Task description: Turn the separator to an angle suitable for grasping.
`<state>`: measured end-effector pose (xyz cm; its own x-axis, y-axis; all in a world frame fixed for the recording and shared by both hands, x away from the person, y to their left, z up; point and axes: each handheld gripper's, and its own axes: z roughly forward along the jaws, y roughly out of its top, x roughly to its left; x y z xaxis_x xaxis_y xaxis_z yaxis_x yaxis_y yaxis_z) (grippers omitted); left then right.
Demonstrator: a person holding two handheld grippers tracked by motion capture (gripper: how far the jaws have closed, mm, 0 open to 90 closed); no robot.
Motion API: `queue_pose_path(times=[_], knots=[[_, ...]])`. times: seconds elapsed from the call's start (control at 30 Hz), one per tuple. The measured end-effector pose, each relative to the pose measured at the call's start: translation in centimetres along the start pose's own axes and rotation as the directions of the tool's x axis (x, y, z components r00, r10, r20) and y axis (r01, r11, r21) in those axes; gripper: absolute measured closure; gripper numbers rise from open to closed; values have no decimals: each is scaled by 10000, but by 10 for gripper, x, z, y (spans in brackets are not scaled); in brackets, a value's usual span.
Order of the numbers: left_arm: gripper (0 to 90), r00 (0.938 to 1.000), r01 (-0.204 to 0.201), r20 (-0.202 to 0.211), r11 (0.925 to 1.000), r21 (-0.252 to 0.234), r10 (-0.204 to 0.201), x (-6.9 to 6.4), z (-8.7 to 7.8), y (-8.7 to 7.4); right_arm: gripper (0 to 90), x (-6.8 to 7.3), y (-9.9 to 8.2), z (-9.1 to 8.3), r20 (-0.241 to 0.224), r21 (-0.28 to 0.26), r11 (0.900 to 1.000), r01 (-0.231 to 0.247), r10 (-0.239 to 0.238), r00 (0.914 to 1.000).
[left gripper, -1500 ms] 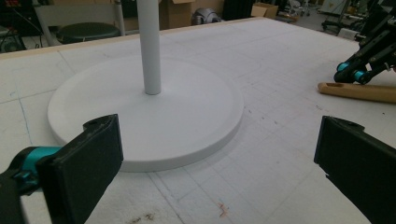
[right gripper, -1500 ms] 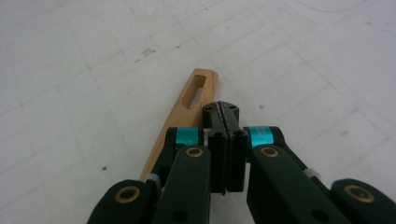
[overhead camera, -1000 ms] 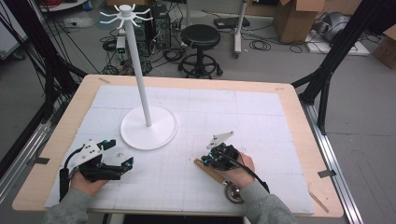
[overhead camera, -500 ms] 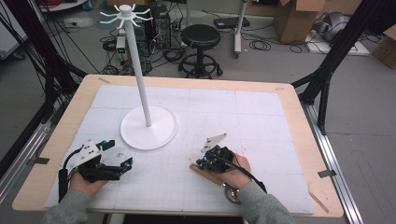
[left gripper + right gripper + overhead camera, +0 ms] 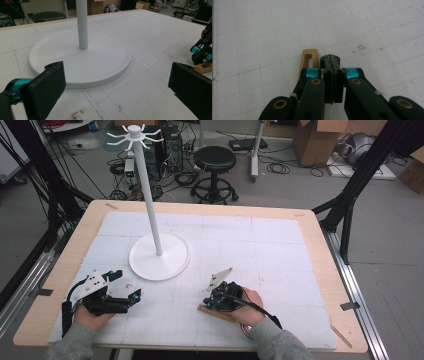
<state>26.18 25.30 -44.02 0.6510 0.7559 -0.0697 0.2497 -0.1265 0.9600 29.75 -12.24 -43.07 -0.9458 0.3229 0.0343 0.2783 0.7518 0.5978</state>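
A white stand with a tall pole [image 5: 150, 195] and a round base [image 5: 172, 262] rises left of the table's middle, with hook arms at its top. My left gripper [image 5: 125, 285] rests open at the front left, its jaws pointing at the base [image 5: 100, 65]. My right gripper [image 5: 207, 301] is at the front centre with its jaws pressed together and nothing between them [image 5: 330, 61]. A slotted wooden piece [image 5: 308, 61] lies flat on the mat just beside and under those jaws. The hand covers the far end of the wooden piece [image 5: 212, 312].
A white gridded mat [image 5: 280, 255] covers the wooden table [image 5: 325, 250]. Beyond the far edge stand a black stool [image 5: 214, 162], cables and cardboard boxes. A small strip [image 5: 342, 335] lies at the front right corner.
My right gripper has shifted a little toward the front left, low over the wooden piece. The left gripper has stayed in place.
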Motion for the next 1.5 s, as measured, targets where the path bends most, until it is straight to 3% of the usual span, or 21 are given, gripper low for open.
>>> queue_pose_path(times=[0.23,0.3,0.37,0.43,0.63,0.73,0.87,0.97,1.13,1.33,1.37,1.4,1.5], knots=[[18,10000,44,-17,10000,-9,-44,0,0,0,900,10,5,3,-313,109,9993,364,-361,9989],[18,10000,33,-13,10000,-5,-33,0,-1,0,900,13,7,4,-609,126,9989,444,-435,9972],[18,10000,26,-9,10000,4,-26,1,-1,0,900,17,8,6,-490,162,9974,698,-689,9964],[18,10000,25,-6,10000,0,-25,1,-1,0,900,20,10,6,-805,217,9977,640,-620,9948],[18,10000,30,-12,10000,-1,-30,1,-1,0,900,28,12,7,-946,308,9957,872,-840,9920],[17,10000,26,-15,10000,-8,-26,0,-1,0,900,28,12,7,-976,252,9954,925,-896,9912],[18,10000,31,4,10000,-10,-31,1,-1,0,900,26,11,-5,-1084,-318,9932,1116,-1145,9875],[18,10000,63,39,10000,-10,-63,0,-1,0,896,27,9,-14,-1261,-374,9873,1542,-1577,9794],[18,9999,55,153,10000,-59,-54,-1,1,1,753,27,2,-29,-1275,-441,9837,1741,-1784,9757],[17,9995,215,212,9997,-130,-212,3,3,0,511,15,-4,-47,-1563,-616,9893,1322,-1404,9777],[18,9995,243,194,9996,-136,-240,3,3,0,449,13,-5,-49,-1558,-584,9910,1208,-1286,9794],[18,9995,255,187,9996,-142,-253,4,3,0,331,10,-5,-51,-1480,-372,9936,1065,-1109,9827],[18,9996,237,180,9997,-102,-235,3,3,0,291,9,-6,-54,-1598,33,9945,1046,-1027,9818]])
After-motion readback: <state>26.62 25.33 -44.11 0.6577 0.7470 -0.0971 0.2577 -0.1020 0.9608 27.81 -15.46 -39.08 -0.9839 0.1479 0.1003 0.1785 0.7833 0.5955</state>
